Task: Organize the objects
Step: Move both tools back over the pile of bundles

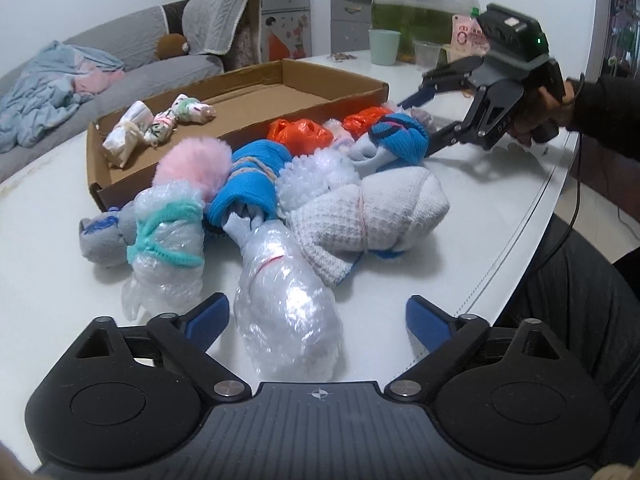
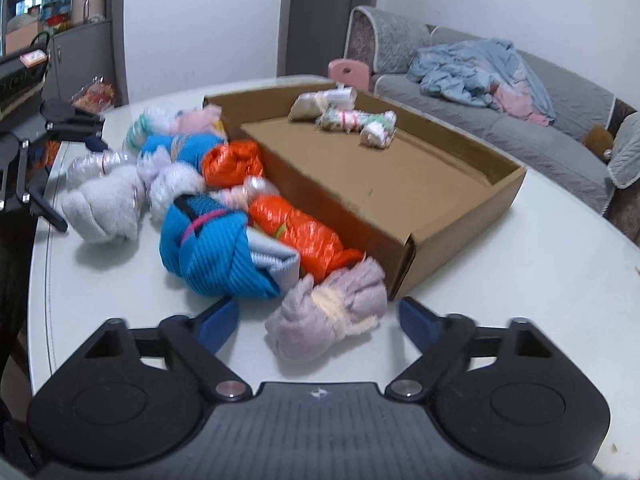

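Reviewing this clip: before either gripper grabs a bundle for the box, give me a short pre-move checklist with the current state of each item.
1. Left gripper open: ok, its blue fingers stand apart either side of the bubble-wrap bundle.
2. Right gripper open: ok, fingers spread around the lilac fluffy bundle.
3. Neither gripper holding anything: ok, both bundles lie on the white table.
4. Cardboard box has room: ok, only three small wrapped bundles at its far end.
5. Right-side target free of neighbours: not ok, the lilac bundle touches the orange plastic bundle.
6. Fingers low enough to grip: cannot tell.
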